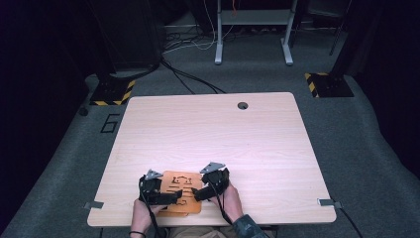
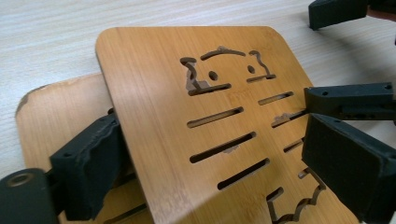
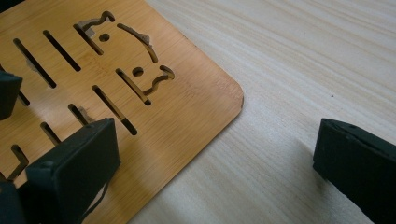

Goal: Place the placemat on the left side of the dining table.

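On a pale table (image 1: 257, 134), the left gripper (image 2: 201, 154) spreads wide astride the top trivet (image 2: 187, 116), stiff, light, slick bamboo best pinched at its edge; right gripper (image 3: 215, 163) likewise unclenched.

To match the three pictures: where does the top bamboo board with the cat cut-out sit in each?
High view: bamboo board at the table's near edge, between both tools.
Left gripper view: board fills the centre.
Right gripper view: board upper left.
Shared landmark: cat-face cut-out.

Two slotted bamboo boards (image 2: 154, 116) lie stacked askew near the table's near edge.
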